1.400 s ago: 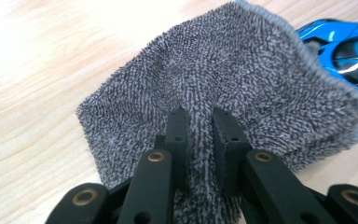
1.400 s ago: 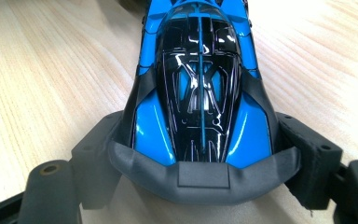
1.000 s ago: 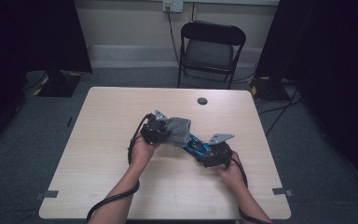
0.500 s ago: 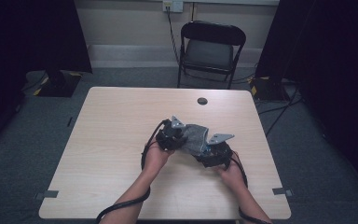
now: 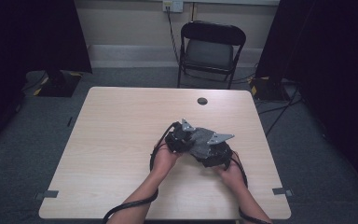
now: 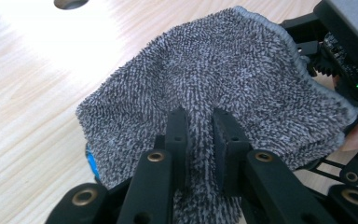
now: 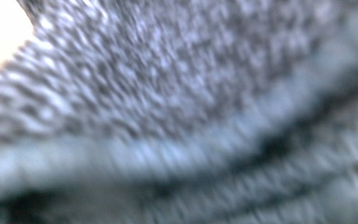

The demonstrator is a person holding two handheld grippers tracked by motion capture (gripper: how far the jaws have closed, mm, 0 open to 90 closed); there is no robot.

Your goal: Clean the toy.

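Right of centre in the high view, the grey cloth (image 5: pixel 200 142) hangs bunched between both claws above the counter (image 5: pixel 121 140). Left claw (image 6: pixel 200 135) is clenched on a pinch of its pile. Right claw (image 5: pixel 216 156) sits pressed against the cloth; whether it grips I cannot tell. Judging by the doubled layers, a fold is partway made; laying it flat remains. Upper centre, a cable hole (image 5: pixel 202 101) and chair (image 5: pixel 210 51) stand well apart, blocking nothing.

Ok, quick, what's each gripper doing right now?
Left gripper: closed, pinching a fold of the grey cloth.
Right gripper: cloth right against its camera; open or closed cannot be told.
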